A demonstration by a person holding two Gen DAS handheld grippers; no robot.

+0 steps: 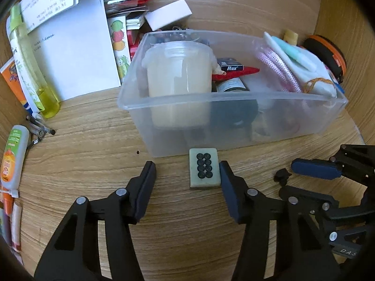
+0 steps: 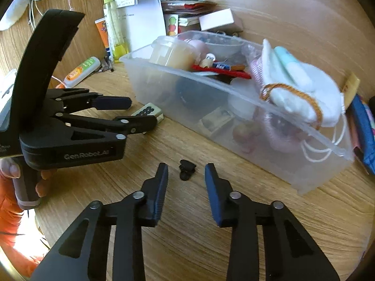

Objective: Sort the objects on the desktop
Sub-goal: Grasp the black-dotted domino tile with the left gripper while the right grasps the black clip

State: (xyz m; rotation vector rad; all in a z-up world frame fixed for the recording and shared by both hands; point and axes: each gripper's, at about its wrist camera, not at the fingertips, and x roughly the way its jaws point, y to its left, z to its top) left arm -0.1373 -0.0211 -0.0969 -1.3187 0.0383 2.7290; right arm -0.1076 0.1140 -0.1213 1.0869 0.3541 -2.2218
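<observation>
A pale mahjong tile (image 1: 205, 171) with black circles lies flat on the wooden desk just in front of the clear plastic bin (image 1: 164, 103). My left gripper (image 1: 187, 172) is open, its right finger beside the tile's right edge; it shows from the side in the right wrist view (image 2: 138, 111) with the tile (image 2: 148, 112) between its fingers. My right gripper (image 2: 186, 174) is open with a small black clip (image 2: 186, 169) lying on the desk between its fingertips. The clip also shows in the left wrist view (image 1: 282, 175).
The bin (image 2: 257, 103) holds a plastic tub (image 1: 179, 70), a white mask (image 2: 300, 91), a rope and several small items. Papers (image 1: 75, 53), a yellow-green bottle (image 1: 32, 70) and tubes (image 1: 13, 157) lie at the left. An orange-rimmed case (image 1: 328, 53) sits behind the bin.
</observation>
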